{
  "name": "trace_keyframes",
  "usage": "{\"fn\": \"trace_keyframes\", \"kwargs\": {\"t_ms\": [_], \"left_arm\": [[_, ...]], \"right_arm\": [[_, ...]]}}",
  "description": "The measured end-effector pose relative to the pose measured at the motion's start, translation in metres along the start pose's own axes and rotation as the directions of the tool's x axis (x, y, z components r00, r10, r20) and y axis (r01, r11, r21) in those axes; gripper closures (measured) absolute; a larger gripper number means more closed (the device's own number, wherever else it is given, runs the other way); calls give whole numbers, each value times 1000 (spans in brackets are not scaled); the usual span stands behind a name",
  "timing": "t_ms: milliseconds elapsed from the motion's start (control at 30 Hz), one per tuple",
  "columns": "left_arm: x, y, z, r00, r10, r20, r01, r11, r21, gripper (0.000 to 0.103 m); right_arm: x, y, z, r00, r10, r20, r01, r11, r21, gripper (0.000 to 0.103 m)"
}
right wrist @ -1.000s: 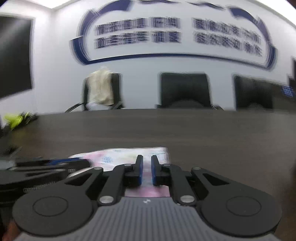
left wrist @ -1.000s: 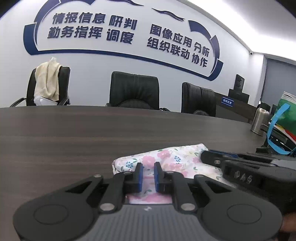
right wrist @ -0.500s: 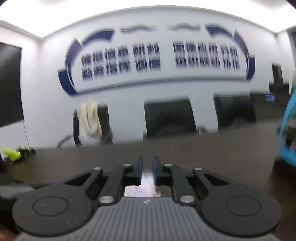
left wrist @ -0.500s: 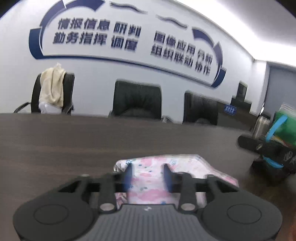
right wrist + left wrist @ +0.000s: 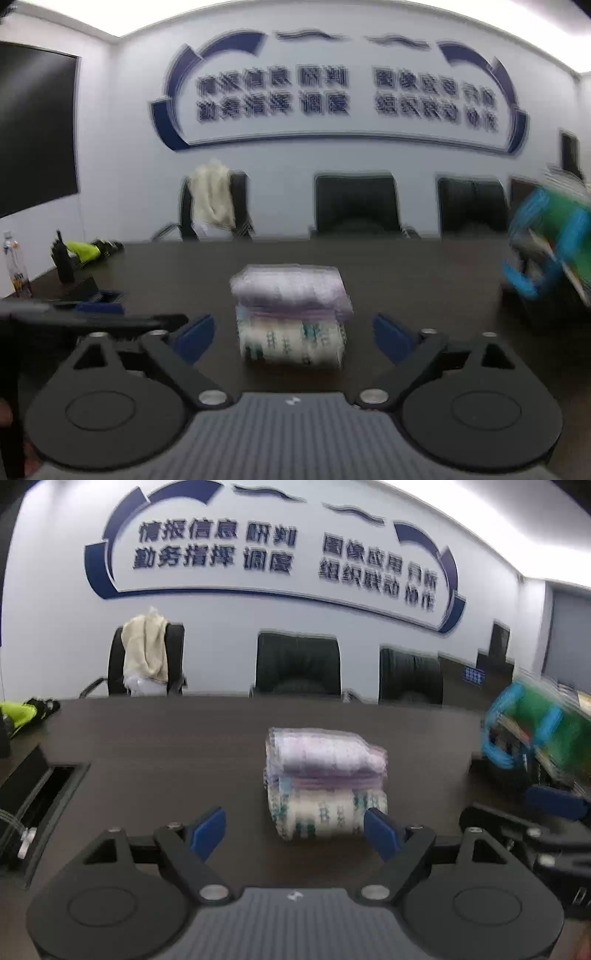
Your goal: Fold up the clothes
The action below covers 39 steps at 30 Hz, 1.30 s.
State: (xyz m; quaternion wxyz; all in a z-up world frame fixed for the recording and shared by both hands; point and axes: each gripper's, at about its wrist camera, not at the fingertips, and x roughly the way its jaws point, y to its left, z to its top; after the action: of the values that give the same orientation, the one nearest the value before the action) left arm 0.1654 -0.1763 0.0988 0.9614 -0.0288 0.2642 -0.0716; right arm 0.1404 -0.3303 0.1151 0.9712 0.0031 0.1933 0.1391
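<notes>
Both wrist views look low across the table (image 5: 147, 738), sharing the folded stack (image 5: 291, 317) close ahead.

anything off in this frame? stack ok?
Nothing stands out. The stack of folded clothes sits squarely on the table, layers roughly aligned. Left gripper and right gripper are both open, touching nothing. Motion blur hides fine detail.

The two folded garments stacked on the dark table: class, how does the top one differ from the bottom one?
The pale lilac folded garment lies on top; the white folded garment with green print lies beneath, on the dark wooden table. The lilac one looks nearly plain; the white one shows green markings. The lilac one overhangs slightly on the right. Both are folded into compact bundles, untouched by either tongs.
</notes>
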Motion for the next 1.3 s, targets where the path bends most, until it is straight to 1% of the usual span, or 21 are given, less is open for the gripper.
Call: {"fn": "trace_keyframes", "kwargs": {"t_ms": [67,100,200,367,433,500,567,700,800,933,1000,1167,1300], "left_arm": [[-17,0,-27,1000,-1,-27,1,1000,9,22],[-26,4,-40,999,17,-36,-16,1000,15,22],[-52,12,-74,996,50,-73,-48,998,31,22],[-74,20,-122,987,90,-134,-87,996,22,22],[-77,23,-137,984,83,-160,-84,996,4,22],[-82,25,-150,982,71,-173,-74,997,-12,22],[-87,27,-157,982,80,-168,-85,996,-20,22],[-92,38,-165,978,136,-157,-146,988,-50,22],[-90,49,-166,967,187,-172,-200,978,-59,22],[-92,59,-170,957,224,-184,-237,970,-51,22],[-94,64,-172,952,246,-181,-257,965,-42,22],[-102,78,-177,947,277,-164,-290,956,-55,22],[-105,86,-179,947,283,-150,-296,953,-71,22]], "right_arm": [[-24,0,-27,999,-26,-26,27,999,28,0],[-35,0,-40,999,-37,-40,39,998,42,0],[-63,1,-67,998,-18,-62,22,997,70,0],[-81,14,-105,996,-13,-90,22,995,93,0],[-84,15,-117,995,-4,-99,15,994,110,0],[-85,15,-127,994,26,-107,-14,993,114,0],[-84,15,-136,991,37,-129,-22,993,118,0],[-79,24,-150,984,38,-173,-20,994,103,0],[-73,39,-153,981,31,-193,-19,998,63,0],[-67,61,-155,976,45,-211,-41,999,19,0],[-65,70,-156,973,33,-227,-31,999,13,0],[-63,90,-162,965,5,-263,-8,1000,-8,0],[-63,101,-165,964,-16,-267,9,1000,-27,0]]}}
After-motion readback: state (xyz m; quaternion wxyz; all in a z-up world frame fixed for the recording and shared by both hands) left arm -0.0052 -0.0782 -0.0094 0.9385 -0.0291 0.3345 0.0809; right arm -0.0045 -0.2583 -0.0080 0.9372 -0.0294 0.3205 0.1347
